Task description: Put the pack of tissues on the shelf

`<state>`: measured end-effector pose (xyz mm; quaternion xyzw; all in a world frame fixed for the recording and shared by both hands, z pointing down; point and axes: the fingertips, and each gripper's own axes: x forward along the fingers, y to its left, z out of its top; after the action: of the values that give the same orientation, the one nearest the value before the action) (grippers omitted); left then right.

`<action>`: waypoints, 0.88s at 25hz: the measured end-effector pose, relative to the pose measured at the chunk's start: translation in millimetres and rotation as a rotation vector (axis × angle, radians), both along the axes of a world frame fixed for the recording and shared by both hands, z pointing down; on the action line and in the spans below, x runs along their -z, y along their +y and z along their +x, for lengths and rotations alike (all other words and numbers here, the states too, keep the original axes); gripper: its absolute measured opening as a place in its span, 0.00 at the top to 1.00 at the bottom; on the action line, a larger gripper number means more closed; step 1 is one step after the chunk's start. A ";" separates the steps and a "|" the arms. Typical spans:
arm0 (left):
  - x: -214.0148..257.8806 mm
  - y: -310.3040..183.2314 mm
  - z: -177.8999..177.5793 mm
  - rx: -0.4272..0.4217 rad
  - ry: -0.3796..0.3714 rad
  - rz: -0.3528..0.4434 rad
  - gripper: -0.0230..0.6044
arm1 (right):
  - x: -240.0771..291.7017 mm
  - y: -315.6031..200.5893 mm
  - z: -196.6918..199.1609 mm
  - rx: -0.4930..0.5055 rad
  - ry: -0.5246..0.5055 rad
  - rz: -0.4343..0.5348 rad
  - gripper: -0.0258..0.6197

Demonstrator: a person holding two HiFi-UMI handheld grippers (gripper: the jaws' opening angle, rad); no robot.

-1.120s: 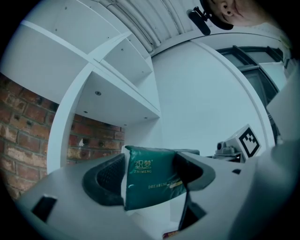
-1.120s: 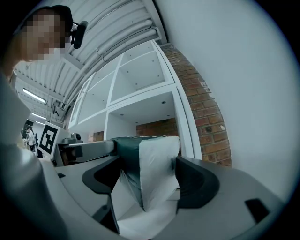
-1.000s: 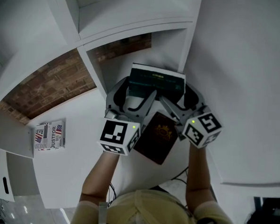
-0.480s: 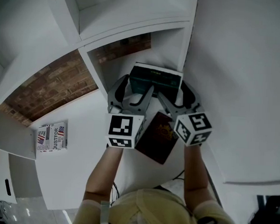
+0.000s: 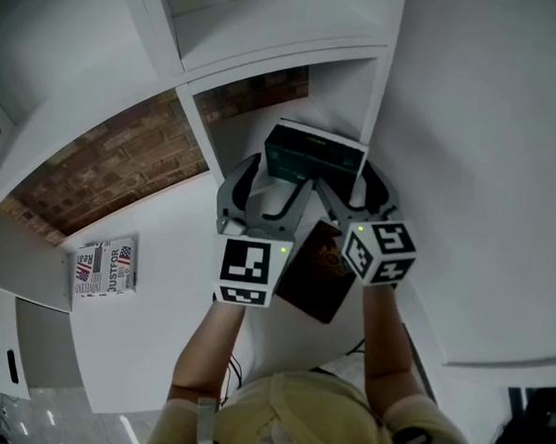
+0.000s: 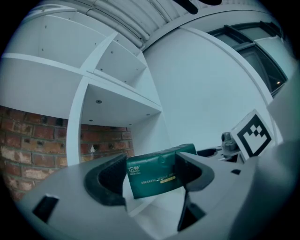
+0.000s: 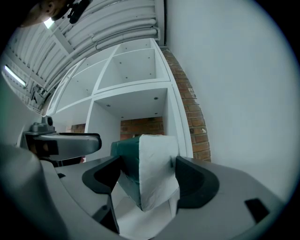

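A dark green pack of tissues (image 5: pixel 315 156) with a white end is held up in front of the white shelf unit (image 5: pixel 270 38), level with its lower right compartment (image 5: pixel 295 95). My left gripper (image 5: pixel 279 174) is shut on the pack's left part and my right gripper (image 5: pixel 353 182) on its right part. In the left gripper view the pack (image 6: pixel 157 171) shows its printed green face between the jaws. In the right gripper view the pack (image 7: pixel 147 171) shows its white end, pressed between both jaws. The pack is not resting on any shelf board.
A dark red booklet (image 5: pixel 317 270) lies on the white tabletop (image 5: pixel 157 350) just below the grippers. A printed packet (image 5: pixel 106 270) lies at the left of the table. A brick wall (image 5: pixel 112 169) shows behind the shelf openings. A white wall (image 5: pixel 488 164) stands close on the right.
Both grippers, still shut on the pack, have edged a little up and right toward the compartment. Nothing was let go.
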<state>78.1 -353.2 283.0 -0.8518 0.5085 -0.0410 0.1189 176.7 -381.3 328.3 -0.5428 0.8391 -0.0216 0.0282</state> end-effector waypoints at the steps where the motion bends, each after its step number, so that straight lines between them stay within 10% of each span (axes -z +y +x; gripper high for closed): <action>1: -0.1 4.4 -1.3 -0.003 -0.003 0.000 0.44 | 0.0 -0.1 -1.1 -0.007 0.001 0.000 0.39; 22: -29.0 67.6 -76.9 0.057 0.044 -0.110 0.44 | -2.2 -8.4 -39.2 -0.135 -0.006 0.038 0.39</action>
<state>1.2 -285.6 312.0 -0.8429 0.5321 -0.0536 0.0594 137.5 -389.6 330.5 -0.5973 0.8008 -0.0051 0.0424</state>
